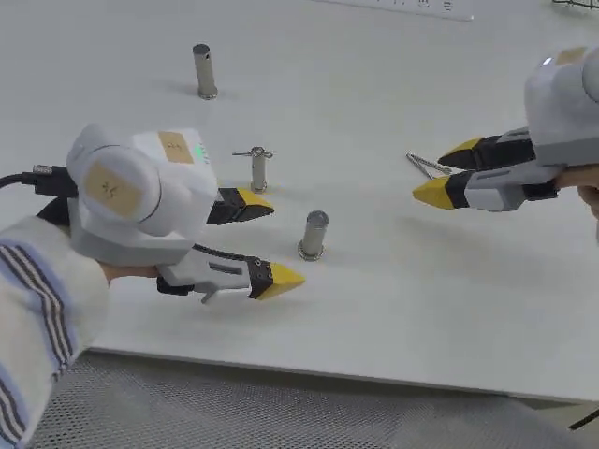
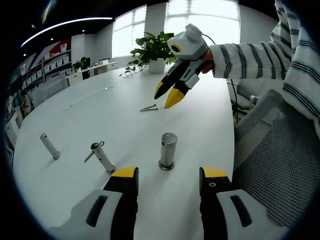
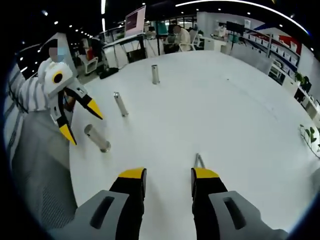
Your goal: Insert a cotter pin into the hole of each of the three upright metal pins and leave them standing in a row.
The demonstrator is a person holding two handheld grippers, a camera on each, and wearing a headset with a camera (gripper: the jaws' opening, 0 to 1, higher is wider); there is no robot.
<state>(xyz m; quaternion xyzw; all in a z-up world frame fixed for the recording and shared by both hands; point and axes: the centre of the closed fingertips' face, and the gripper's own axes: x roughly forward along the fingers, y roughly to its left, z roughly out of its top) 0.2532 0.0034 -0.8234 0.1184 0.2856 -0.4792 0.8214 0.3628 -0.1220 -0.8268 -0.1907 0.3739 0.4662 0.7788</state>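
Three upright metal pins stand on the white table (image 1: 393,318): the far pin (image 1: 204,72), the middle pin (image 1: 259,169) with a cotter pin through its top, and the near pin (image 1: 314,235). My left gripper (image 1: 271,241) is open and holds nothing, its jaws just short of the near pin (image 2: 168,150), with the middle pin (image 2: 102,156) to that pin's left. My right gripper (image 1: 442,173) is open and holds nothing, hovering beside a loose cotter pin (image 1: 426,166). That loose cotter pin (image 3: 199,161) lies just ahead of the right-hand jaw in the right gripper view.
The table's front edge (image 1: 309,374) runs close below the left gripper, with a mesh chair (image 2: 270,150) beyond it. A potted plant (image 2: 152,47) stands at the table's far end. People sit at desks (image 3: 175,37) in the background.
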